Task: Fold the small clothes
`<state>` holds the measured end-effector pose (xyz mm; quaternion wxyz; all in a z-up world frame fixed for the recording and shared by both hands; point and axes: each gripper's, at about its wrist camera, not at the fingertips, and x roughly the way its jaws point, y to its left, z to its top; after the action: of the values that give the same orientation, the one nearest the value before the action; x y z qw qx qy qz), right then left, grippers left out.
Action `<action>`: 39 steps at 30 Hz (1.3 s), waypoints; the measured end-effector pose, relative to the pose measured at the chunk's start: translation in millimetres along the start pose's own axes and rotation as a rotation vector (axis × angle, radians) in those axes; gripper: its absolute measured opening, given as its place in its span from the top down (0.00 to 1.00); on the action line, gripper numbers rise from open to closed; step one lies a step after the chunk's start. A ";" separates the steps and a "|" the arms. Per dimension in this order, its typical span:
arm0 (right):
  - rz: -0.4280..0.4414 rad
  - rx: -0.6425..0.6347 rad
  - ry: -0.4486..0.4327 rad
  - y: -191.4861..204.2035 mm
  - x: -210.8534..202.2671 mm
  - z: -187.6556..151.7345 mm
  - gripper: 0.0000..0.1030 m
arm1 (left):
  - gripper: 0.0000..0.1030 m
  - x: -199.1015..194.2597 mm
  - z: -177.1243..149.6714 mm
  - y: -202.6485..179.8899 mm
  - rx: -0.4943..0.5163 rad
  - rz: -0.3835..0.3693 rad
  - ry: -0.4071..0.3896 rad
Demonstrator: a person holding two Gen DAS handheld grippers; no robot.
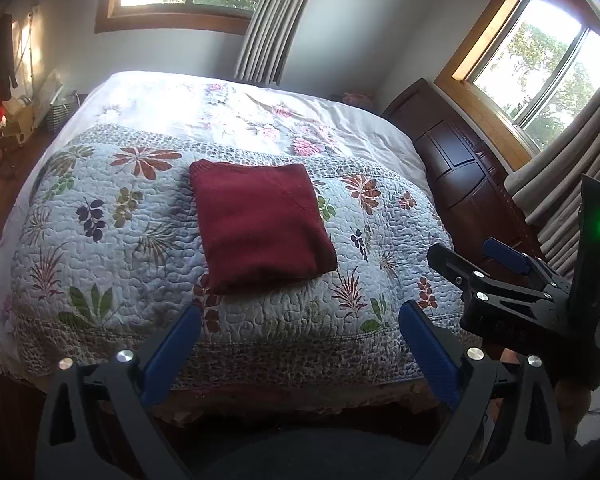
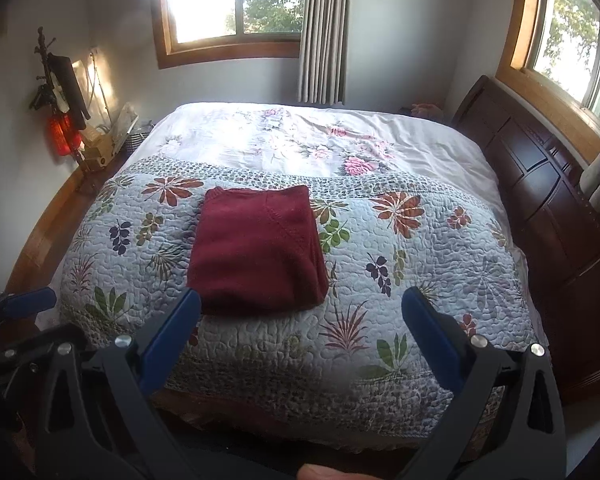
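**Fingers spread wide above a folded red garment**

Fingers (image 1: 176,354) of the left gripper (image 1: 300,344), blue-padded, are standing far apart at the bottom of the left wrist view, gripping nothing and hanging over the near edge of the bed (image 1: 372,128). The right gripper (image 2: 302,340) is sitting the same way in its own view: blue fingers (image 2: 430,344) splayed wide, nothing between them. Each gripper is also showing in the other's camera (the right one as a black frame with a blue pad and a green light at the right edge of the left wrist view, the left one as a dark frame with a blue tip at the lower left of the right wrist view).

Just beyond the fingertips, the dark red garment (image 1: 260,224) is lying folded into a neat, roughly square packet on the flowered quilt (image 1: 100,240), untouched by either gripper. The quilt is covering the near part of the bed; a paler floral sheet (image 2: 300,140) is lying past it.

Further out, a dark wooden headboard (image 2: 540,200) is running along the right side, beneath a wood-framed window (image 2: 572,40). A second window (image 2: 228,8) with a striped curtain (image 2: 324,32) is facing the grippers from the far wall.
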<state>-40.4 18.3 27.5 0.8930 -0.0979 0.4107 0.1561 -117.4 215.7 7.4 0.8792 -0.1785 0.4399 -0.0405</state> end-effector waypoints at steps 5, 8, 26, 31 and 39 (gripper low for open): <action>0.011 0.005 0.008 1.2 1.6 0.4 0.03 | 0.04 1.7 -0.3 1.9 0.000 -0.005 0.005; 0.012 0.005 0.006 1.6 1.6 0.6 0.03 | 0.04 1.5 -0.7 1.6 0.001 -0.005 0.004; 0.017 0.026 -0.012 -1.2 2.5 1.6 0.03 | 0.04 6.9 0.2 3.5 -0.006 -0.008 0.007; 0.020 0.028 -0.008 -2.4 4.5 2.3 0.03 | 0.04 7.9 2.0 3.8 -0.008 -0.006 0.005; 0.022 0.024 -0.004 -0.5 8.0 4.8 0.03 | 0.04 8.7 7.0 6.7 -0.012 -0.001 -0.004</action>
<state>-32.0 20.9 24.5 0.8931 -0.0822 0.4120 0.1610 -107.1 221.9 2.4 0.8789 -0.1840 0.4385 -0.0377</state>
